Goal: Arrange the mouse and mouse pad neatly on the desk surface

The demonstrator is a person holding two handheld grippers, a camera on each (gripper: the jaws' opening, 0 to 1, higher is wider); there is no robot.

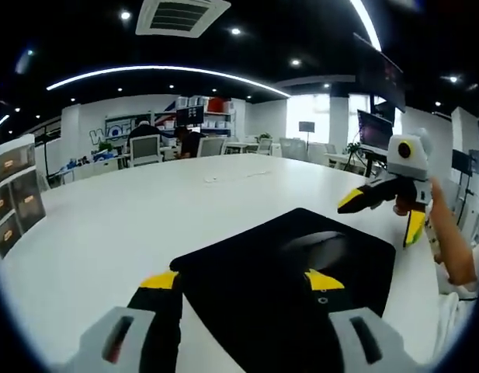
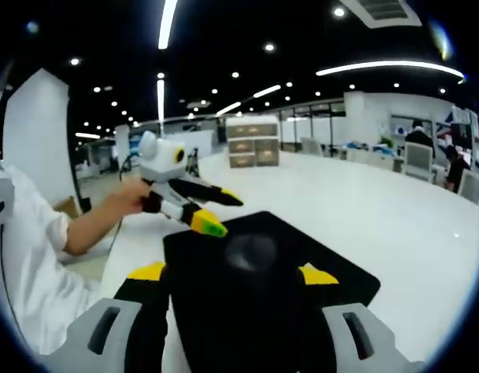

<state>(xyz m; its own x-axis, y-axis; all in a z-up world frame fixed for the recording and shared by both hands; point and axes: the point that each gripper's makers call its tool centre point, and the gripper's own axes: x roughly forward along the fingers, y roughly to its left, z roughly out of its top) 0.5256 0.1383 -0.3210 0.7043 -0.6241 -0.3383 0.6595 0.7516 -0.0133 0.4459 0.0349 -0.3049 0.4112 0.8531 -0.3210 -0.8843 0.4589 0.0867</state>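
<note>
Your left hand-held gripper (image 1: 243, 281) is wide open w/ nothing in it, jaws spread over the near edge of the mouse pad (image 1: 262, 311). Right hand-held gripper (image 2: 233, 273) likewise open & empty over the pad's other side. Pad's a flat black rectangle lying skewed on the white desk (image 1: 107, 217), close to the desk edge. Expect it thin, light, floppy, w/ a grippy underside; pinch a corner or edge & drag or lift it, don't push. Mouse (image 1: 313, 247) is black, low, domed, sitting on the pad approx. mid-pad; prob. light, hard, smooth, so take it across its sides, gently, so it doesn't squirt out.
</note>
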